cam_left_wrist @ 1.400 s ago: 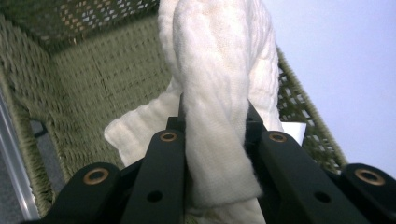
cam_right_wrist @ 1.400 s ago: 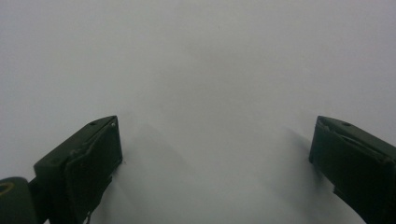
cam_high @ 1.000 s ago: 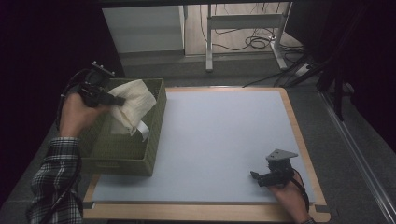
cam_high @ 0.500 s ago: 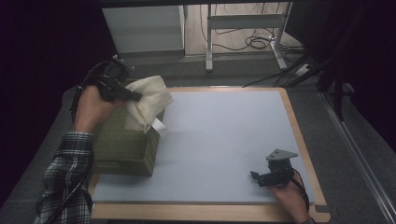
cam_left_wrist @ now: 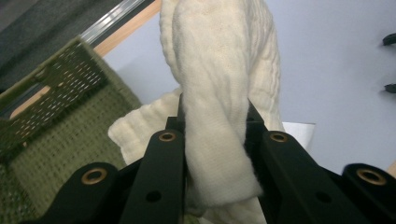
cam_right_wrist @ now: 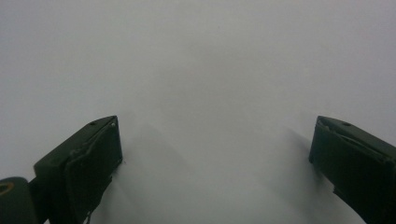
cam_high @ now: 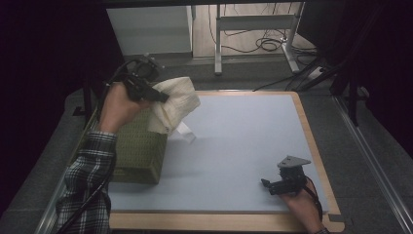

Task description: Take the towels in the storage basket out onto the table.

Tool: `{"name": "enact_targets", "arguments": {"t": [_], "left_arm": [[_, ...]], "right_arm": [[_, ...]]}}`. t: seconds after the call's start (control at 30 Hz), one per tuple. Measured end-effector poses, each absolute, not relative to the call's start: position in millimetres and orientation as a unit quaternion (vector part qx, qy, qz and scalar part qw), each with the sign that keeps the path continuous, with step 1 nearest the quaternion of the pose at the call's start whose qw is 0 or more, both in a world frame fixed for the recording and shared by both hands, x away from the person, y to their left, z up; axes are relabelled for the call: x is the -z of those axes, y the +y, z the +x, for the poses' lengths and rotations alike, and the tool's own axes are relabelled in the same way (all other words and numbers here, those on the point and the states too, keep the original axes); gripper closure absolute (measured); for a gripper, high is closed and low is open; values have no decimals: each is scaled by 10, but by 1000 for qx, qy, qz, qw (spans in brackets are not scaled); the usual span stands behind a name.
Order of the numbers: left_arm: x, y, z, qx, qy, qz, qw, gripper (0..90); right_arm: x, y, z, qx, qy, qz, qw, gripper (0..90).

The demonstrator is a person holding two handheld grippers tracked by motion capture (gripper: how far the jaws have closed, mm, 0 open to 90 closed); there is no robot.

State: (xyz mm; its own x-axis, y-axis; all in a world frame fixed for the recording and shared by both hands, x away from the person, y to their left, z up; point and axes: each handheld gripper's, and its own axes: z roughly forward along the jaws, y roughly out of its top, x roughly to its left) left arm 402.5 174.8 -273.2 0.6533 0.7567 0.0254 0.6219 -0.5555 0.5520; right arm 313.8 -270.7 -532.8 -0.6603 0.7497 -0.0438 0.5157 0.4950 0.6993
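above the basket's (cam_high: 139, 151) far corner hangs the cloth (cam_high: 176, 105), pinched in the left gripper (cam_high: 158, 96), best lifted until its tail and tag clear the rim before swinging over the mat (cam_high: 243, 141), where the right gripper (cam_high: 267, 185) rests open; basket contents can't be seen.

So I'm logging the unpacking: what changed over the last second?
The left hand-held gripper, shut on the cream cloth, lifted it out of the green basket and toward the mat. The right hand-held gripper stayed open, resting on the mat.
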Motion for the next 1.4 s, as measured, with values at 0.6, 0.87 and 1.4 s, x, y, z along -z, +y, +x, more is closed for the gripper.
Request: {"name": "enact_targets", "arguments": {"t": [0.6, 0.87, 1.4], "left_arm": [[3027, 939, 4199, -98, 335, 900, 263, 770], [3294, 662, 4269, -80, 323, 906, 262, 770], [3997, 291, 4418, -67, 322, 909, 257, 764]], "right_arm": [[5328, -2707, 3139, -336, 847, 373, 174, 24], [5329, -2708, 3139, -336, 847, 373, 173, 25], [5331, -2708, 3141, -336, 847, 373, 175, 24]]}}
